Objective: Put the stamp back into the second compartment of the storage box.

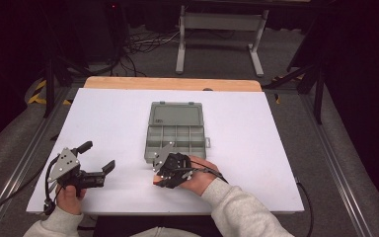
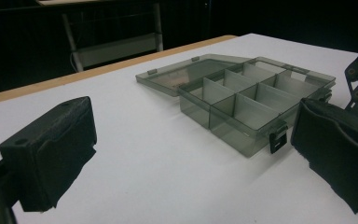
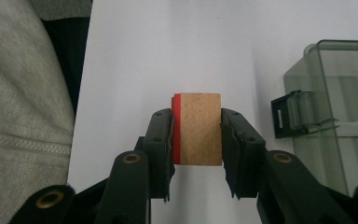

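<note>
The left gripper (image 1: 96, 157) rests near the white table's (image 1: 256, 148) near-left edge, jaws spread wide and holding nothing, with bare tabletop ahead of it. Up and to its right sits the open grey compartment box (image 1: 175, 131), lid laid flat behind. The right gripper (image 3: 196, 122) is clamped on a wooden block (image 3: 200, 129) with one red face, just beside the box's near latch (image 3: 285, 120).

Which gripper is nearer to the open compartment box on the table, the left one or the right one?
Right. The right gripper, shut on a wooden block, sits at the near edge of the compartment box. The left gripper is open and well off to the box's left.
</note>
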Motion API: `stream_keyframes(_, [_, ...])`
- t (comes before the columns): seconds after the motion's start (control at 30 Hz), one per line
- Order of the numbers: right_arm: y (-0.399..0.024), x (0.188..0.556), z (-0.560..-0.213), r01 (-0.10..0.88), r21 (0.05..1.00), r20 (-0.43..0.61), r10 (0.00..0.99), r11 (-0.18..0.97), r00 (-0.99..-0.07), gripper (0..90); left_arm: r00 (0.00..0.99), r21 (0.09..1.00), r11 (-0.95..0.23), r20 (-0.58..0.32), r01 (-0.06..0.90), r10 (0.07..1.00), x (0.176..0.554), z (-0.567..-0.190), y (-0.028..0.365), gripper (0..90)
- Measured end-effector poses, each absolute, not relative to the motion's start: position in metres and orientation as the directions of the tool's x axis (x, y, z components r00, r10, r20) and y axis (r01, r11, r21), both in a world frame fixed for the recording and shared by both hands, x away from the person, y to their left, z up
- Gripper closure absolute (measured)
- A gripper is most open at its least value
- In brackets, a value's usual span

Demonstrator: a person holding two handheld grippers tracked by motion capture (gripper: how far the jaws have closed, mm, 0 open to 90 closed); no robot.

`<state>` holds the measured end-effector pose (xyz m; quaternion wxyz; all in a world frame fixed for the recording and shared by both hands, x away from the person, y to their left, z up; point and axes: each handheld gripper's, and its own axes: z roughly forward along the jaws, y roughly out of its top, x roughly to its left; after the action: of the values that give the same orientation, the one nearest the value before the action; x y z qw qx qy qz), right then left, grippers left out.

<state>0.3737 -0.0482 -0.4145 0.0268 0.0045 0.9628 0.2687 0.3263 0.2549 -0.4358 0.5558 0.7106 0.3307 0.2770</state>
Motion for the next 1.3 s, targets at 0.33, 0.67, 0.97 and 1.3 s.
stream_keyframes(0.33, [-0.054, 0.376, -0.400, 0.005, 0.568, -0.075, 0.058, 0.823, -0.996, 65.8, 0.630, 0.973, -0.164, 0.027, 0.161, 0.776, 0.327, -0.436, 0.255, 1.0])
stream_keyframes(0.67, [-0.061, 0.379, -0.389, 0.014, 0.619, -0.093, 0.091, 0.786, -0.991, 65.8, 0.631, 0.973, -0.165, 0.027, 0.162, 0.776, 0.327, -0.436, 0.255, 1.0])
stream_keyframes(0.97, [-0.068, 0.383, -0.382, 0.042, 0.659, -0.098, 0.141, 0.751, -0.985, 65.8, 0.630, 0.973, -0.165, 0.027, 0.162, 0.776, 0.326, -0.436, 0.255, 1.0])
stream_keyframes(1.3, [-0.072, 0.391, -0.376, 0.072, 0.693, -0.096, 0.191, 0.718, -0.977, 65.8, 0.630, 0.973, -0.165, 0.027, 0.161, 0.776, 0.326, -0.436, 0.255, 1.0])
